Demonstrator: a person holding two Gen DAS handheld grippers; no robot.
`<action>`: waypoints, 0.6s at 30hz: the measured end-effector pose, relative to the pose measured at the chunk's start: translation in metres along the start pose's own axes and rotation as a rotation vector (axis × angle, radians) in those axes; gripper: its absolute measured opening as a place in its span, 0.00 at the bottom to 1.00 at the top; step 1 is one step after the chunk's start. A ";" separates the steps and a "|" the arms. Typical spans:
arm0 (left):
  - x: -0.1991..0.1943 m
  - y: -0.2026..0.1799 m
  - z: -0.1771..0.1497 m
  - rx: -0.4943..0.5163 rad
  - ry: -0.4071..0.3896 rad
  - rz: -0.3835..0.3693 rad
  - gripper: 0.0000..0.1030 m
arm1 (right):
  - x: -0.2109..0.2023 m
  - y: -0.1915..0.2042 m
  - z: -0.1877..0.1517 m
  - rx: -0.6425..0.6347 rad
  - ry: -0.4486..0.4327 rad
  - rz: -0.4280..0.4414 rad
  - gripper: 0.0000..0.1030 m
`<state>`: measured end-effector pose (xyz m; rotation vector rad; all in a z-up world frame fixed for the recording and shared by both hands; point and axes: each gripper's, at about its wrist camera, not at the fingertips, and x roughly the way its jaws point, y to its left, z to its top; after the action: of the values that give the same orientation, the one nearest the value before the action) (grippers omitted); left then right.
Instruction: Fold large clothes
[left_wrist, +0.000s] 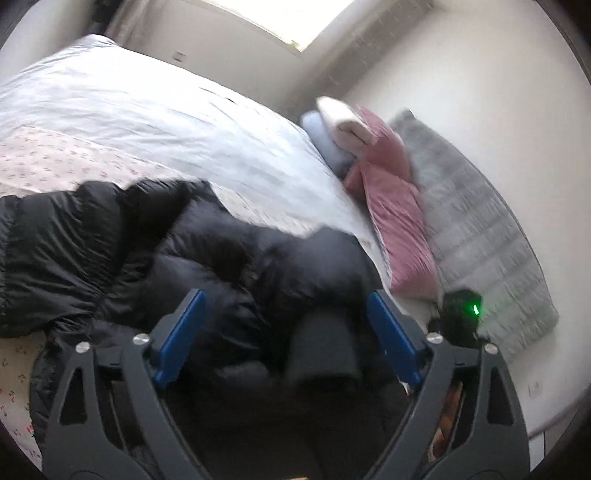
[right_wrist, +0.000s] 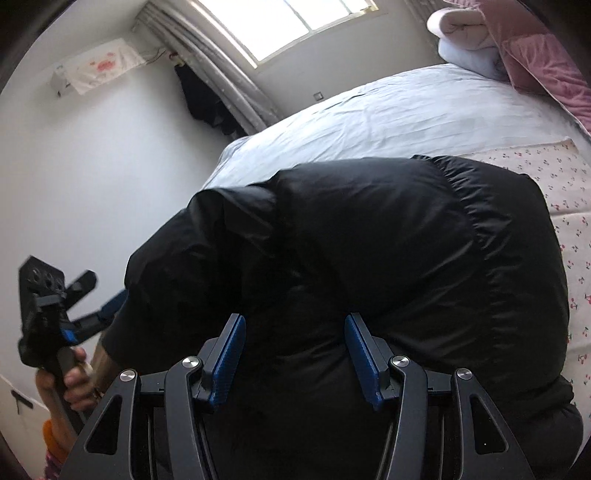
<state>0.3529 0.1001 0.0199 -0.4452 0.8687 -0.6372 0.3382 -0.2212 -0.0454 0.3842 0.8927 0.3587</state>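
Bedroom bed (right_wrist: 369, 110), black puffer jacket (right_wrist: 369, 240), both grippers spread, no legible writing

My tongs' blue pads (right_wrist: 228, 360) flank a glossy black quilted puffer jacket (right_wrist: 369, 236) on pale-blue bedding (right_wrist: 369, 110) beside a white cherry-print sheet (right_wrist: 576, 221).

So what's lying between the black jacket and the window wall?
The left wrist view shows only bedding there: beyond the black jacket comes a strip of floral sheet, then the pale blue duvet up to the far edge.
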 end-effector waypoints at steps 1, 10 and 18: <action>0.005 -0.005 -0.005 0.025 0.023 -0.003 0.89 | 0.000 0.001 0.000 -0.004 0.003 -0.003 0.55; 0.038 0.002 -0.035 0.053 0.120 0.069 0.51 | -0.022 -0.011 0.002 0.009 -0.005 -0.010 0.55; -0.019 0.011 0.015 -0.066 -0.114 0.049 0.07 | -0.051 -0.032 0.015 0.012 -0.081 -0.056 0.56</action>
<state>0.3593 0.1220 0.0324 -0.5134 0.7918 -0.5343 0.3256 -0.2747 -0.0168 0.3814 0.8249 0.2851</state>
